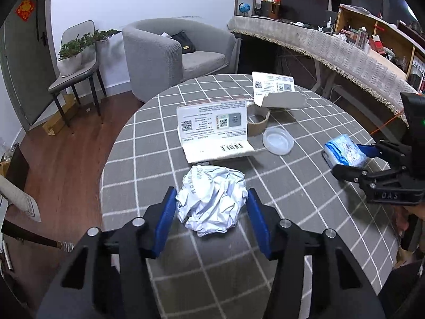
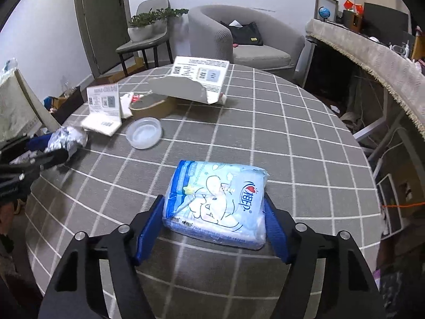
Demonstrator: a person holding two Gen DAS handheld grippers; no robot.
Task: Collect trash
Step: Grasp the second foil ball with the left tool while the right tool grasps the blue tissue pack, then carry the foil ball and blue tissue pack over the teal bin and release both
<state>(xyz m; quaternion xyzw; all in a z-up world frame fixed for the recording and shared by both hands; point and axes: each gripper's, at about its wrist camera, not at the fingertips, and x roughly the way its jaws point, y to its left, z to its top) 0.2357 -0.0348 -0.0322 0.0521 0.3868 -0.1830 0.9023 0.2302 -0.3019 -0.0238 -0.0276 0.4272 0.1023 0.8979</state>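
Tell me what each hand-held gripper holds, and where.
Left hand-held gripper: crumpled paper ball, by its sides. Right hand-held gripper: tissue pack, across its near end.

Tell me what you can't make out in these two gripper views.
- Brown cardboard tape roll: left wrist view, partly hidden behind the white folded card box.
- Print on that box: too small.
- Left gripper: right wrist view, cut by the edge.
- Trash bin: in neither view.

Matt woven cloth is seen on the table (image 1: 305, 199); crumpled paper ball (image 1: 212, 199); glossy plastic tissue pack (image 2: 216, 202); translucent smooth plastic lid (image 2: 144, 132).
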